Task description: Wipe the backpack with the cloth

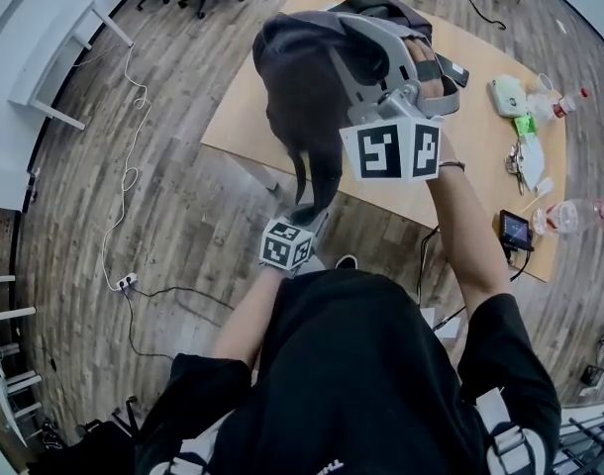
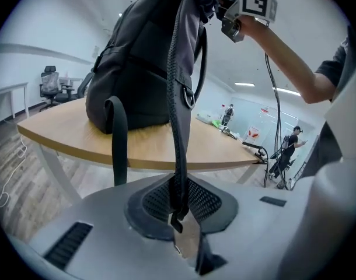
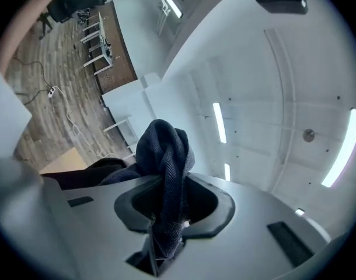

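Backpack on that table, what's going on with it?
A person holds a claw in each hand. The left claw is clamped on a black woven strap of the black fabric backpack, which sits on the light wooden table. The right claw grips a dark blue knitted cloth, held up near the backpack's top.

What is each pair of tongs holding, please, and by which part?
The left tongs pinch the backpack's shoulder strap near its lower end; the right tongs clamp the dark cloth by a bunched fold.
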Action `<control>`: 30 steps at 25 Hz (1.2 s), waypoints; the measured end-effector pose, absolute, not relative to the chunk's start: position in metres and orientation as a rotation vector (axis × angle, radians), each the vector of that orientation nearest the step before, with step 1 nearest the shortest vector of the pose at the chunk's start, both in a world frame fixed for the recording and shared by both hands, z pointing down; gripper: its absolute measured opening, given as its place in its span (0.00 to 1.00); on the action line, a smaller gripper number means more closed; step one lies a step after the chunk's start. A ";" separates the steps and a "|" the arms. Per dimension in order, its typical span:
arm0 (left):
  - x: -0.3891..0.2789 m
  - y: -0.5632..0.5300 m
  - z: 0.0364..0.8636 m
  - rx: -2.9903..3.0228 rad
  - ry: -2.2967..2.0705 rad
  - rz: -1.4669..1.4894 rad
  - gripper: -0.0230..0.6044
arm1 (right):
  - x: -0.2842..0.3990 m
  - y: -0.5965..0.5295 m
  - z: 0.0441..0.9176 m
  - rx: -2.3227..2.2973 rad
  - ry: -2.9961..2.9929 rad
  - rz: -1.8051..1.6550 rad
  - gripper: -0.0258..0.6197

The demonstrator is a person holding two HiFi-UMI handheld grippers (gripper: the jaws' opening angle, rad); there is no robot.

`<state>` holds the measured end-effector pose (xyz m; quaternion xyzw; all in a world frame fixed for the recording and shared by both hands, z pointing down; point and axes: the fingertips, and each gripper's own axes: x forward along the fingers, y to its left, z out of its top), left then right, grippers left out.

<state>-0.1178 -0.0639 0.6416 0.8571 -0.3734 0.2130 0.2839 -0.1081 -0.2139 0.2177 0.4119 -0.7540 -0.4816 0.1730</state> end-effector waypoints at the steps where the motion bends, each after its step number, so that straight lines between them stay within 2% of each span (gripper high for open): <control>1: -0.116 -0.064 0.642 2.293 -0.996 0.558 0.13 | -0.110 -0.220 0.218 1.136 -2.143 -1.345 0.17; 8: -0.115 -0.062 0.645 2.270 -0.977 0.526 0.12 | -0.112 -0.198 0.282 1.018 -2.148 -1.325 0.17; 17: -0.116 -0.073 0.630 2.251 -0.964 0.411 0.11 | -0.122 -0.138 0.533 0.431 -2.162 -0.692 0.17; 20: -0.122 -0.072 0.634 2.229 -0.986 0.446 0.11 | -0.125 -0.094 0.586 0.257 -2.213 -0.509 0.17; 24: -0.133 -0.068 0.639 2.222 -1.003 0.473 0.11 | -0.133 -0.057 0.607 0.129 -2.304 -0.310 0.17; 30: -0.132 -0.067 0.635 2.242 -1.007 0.453 0.11 | -0.135 -0.099 0.570 0.474 -2.333 -0.465 0.17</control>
